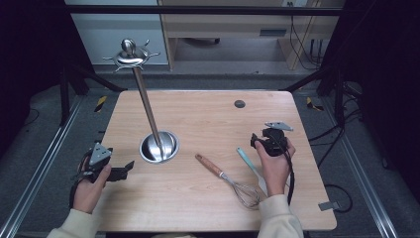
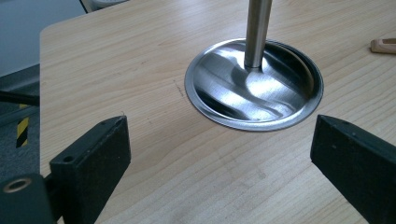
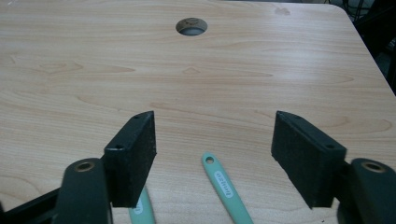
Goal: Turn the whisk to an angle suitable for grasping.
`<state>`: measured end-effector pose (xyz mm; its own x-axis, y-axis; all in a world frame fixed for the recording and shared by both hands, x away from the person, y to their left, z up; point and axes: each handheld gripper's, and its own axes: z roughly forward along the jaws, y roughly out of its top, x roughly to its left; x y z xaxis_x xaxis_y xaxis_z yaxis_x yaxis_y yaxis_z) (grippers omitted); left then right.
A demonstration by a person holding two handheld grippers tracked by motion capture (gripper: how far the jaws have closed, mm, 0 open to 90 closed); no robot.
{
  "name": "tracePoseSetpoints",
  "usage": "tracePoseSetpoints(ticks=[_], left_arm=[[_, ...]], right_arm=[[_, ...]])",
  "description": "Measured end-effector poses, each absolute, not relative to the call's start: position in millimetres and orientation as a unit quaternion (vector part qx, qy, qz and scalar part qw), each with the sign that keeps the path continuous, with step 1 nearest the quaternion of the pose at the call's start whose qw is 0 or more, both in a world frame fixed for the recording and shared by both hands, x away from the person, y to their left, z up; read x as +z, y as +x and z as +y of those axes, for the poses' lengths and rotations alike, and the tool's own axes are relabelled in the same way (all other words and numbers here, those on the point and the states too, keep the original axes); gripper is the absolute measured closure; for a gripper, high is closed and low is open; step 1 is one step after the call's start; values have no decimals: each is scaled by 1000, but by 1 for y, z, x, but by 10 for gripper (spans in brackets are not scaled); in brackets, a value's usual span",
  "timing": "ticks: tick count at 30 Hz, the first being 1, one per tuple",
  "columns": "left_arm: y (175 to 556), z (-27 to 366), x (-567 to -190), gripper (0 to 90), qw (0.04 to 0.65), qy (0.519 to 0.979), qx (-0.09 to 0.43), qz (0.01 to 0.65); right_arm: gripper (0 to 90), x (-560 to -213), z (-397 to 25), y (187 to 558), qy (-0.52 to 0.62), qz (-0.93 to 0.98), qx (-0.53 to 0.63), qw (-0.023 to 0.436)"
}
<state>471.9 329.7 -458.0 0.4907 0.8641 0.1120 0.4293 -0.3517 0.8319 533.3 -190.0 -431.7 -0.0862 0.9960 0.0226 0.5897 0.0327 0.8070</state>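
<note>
**Hovering with both grippers open over the table**

Hanging low above the table (image 1: 208, 119), the right gripper (image 1: 257, 140) has its jaws spread wide and holds nothing. In the right gripper view a green handle (image 3: 226, 189) lies on the wood between the jaws, its holed end pointing away toward the cable hole (image 3: 192, 26); a second green piece (image 3: 142, 207) peeks out beside the left jaw. From the high view the green tool (image 1: 250, 163) lies just beside the right hand (image 1: 273, 166), and a whisk (image 1: 229, 181) with a wooden handle lies near it, toward the table's middle.

The left gripper (image 1: 130, 166) is also wide open and empty, held near the table's left edge and aimed at the stand (image 1: 158, 147). In the left gripper view its round steel base (image 2: 254, 86) sits on the wood ahead of the jaws, apart from them, with the pole (image 2: 257, 32) rising from its middle. The pole's hooked top (image 1: 130, 55) leans away in the high view.
</note>
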Motion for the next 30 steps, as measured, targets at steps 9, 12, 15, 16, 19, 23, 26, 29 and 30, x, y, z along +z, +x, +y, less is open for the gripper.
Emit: tracePoseSetpoints(ticks=[9, 12, 15, 16, 19, 23, 26, 29, 30], left_arm=[[472, 329, -458, 47, 385, 773, 282, 418], [471, 330, -458, 47, 386, 771, 283, 421], [471, 330, -459, 47, 386, 769, 283, 423], [471, 331, -459, 47, 386, 768, 283, 424], [471, 331, -458, 47, 386, 767, 285, 425], [471, 331, -458, 47, 386, 769, 284, 424], [471, 330, -458, 47, 385, 770, 284, 422], [471, 330, -458, 47, 386, 770, 284, 422], [471, 330, -458, 47, 386, 770, 284, 422]], right_arm=[[445, -427, -174, 535, 582, 684, 322, 300], [500, -427, -169, 535, 576, 692, 321, 294], [564, -429, -163, 535, 563, 712, 313, 280], [584, -429, -160, 535, 559, 720, 310, 272], [671, -429, -147, 530, 532, 750, 295, 261], [744, -428, -132, 526, 507, 778, 278, 246], [807, -430, -118, 525, 481, 803, 267, 229], [878, -432, -105, 527, 462, 824, 256, 205], [893, -432, -102, 528, 459, 828, 254, 200]])
